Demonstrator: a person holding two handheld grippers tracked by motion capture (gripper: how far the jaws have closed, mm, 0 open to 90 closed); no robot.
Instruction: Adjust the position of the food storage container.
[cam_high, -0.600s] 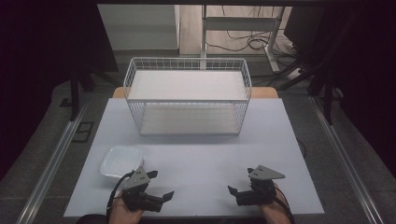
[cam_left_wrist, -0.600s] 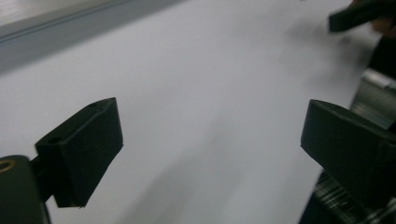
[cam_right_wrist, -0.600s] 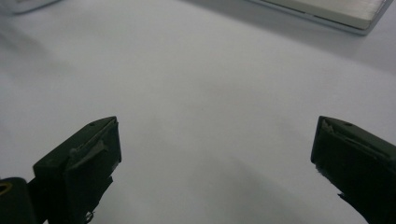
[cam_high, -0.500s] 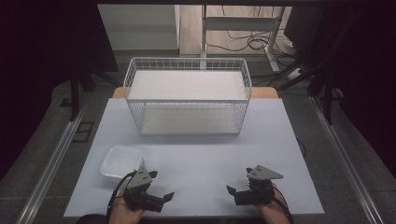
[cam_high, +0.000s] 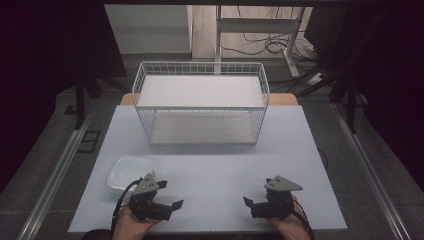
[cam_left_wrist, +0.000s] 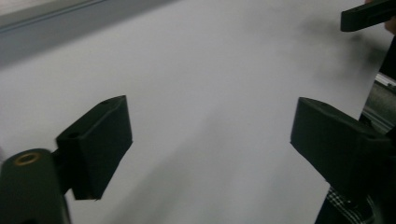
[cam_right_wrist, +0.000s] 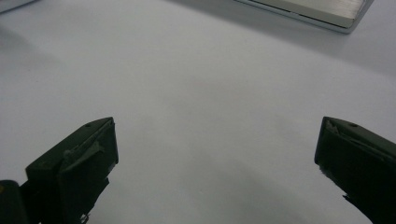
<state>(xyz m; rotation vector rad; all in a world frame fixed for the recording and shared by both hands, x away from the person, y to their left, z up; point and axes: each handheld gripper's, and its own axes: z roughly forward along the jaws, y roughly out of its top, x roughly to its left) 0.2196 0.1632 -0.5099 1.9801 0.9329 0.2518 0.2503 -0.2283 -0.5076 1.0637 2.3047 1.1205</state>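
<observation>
Item: my left tongs (cam_high: 167, 199), near table edge, jaws spread wide, nothing held. Item: my right tongs (cam_high: 254, 202), near edge opposite, jaws likewise wide apart and empty. Item: white rectangular plastic tray (cam_high: 129, 171), just beyond left tongs. Item: white wire-mesh two-shelf basket (cam_high: 201, 107), far middle of the pale grey flat table (cam_high: 215, 165), well apart from both tongs.

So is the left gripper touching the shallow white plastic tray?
Cannot tell. In the high view the left gripper overlaps the shallow white plastic tray's near corner, hiding any gap.
</observation>
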